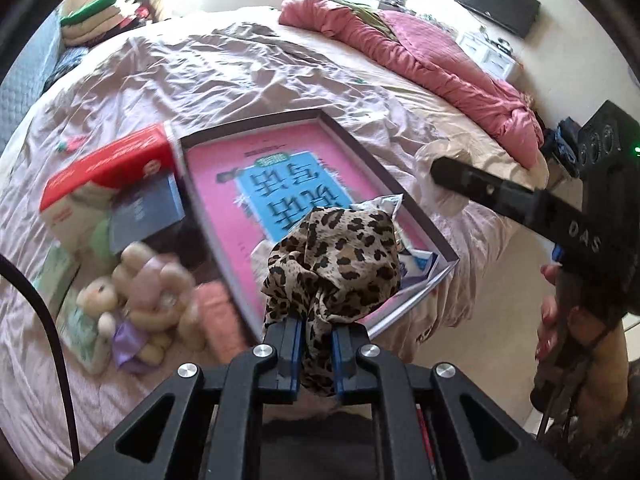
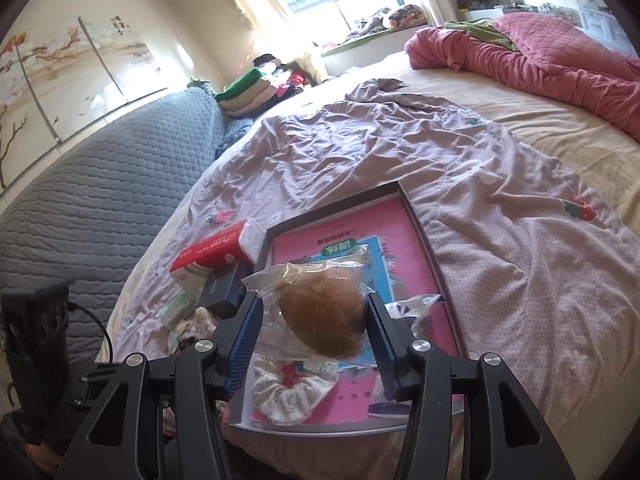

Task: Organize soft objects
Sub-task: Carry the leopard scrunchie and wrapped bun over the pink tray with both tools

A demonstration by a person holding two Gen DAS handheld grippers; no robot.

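Left gripper (image 1: 316, 354) clenched on leopard scrunchie (image 1: 334, 264), carried above the tray (image 1: 416, 208)'s near corner. Right gripper (image 2: 316, 328) grasps the bagged bun (image 2: 324, 312). Next, probably: lower both and release inside the tray.

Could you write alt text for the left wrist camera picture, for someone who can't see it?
A handheld left gripper is shut on a bunched leopard-print cloth, holding it above a shallow box with a pink book inside, on a rumpled bed. A plush toy lies to the left; the right gripper reaches in from the right.
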